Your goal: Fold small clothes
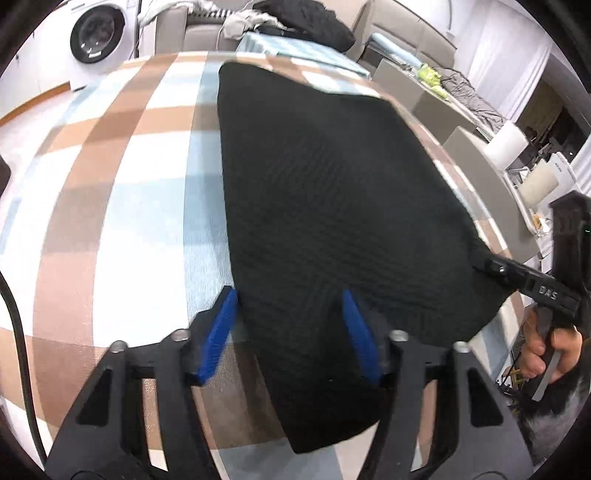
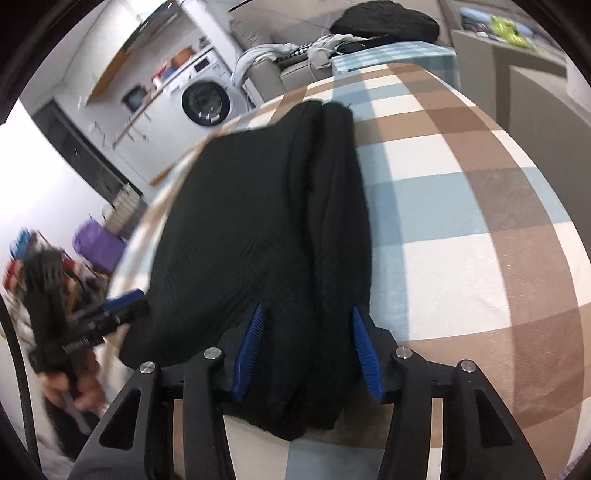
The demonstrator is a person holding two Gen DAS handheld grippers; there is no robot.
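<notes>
A black knit garment (image 1: 332,206) lies flat on the checked tablecloth (image 1: 129,184), folded lengthwise into a long strip. My left gripper (image 1: 290,295) is open, its blue pads straddling the near end of the cloth. In the right wrist view the same garment (image 2: 266,229) shows two stacked layers with a fold ridge along its right side. My right gripper (image 2: 306,314) is open, its pads either side of the near folded edge. The right gripper also shows in the left wrist view (image 1: 517,273) at the cloth's right edge. The left gripper shows in the right wrist view (image 2: 122,302) at the cloth's left edge.
A washing machine (image 1: 98,35) stands beyond the table. A sofa with a pile of clothes (image 1: 303,18) sits at the far end. A grey counter (image 1: 443,96) with items runs along the right. The table edge (image 2: 129,258) drops off beside the garment.
</notes>
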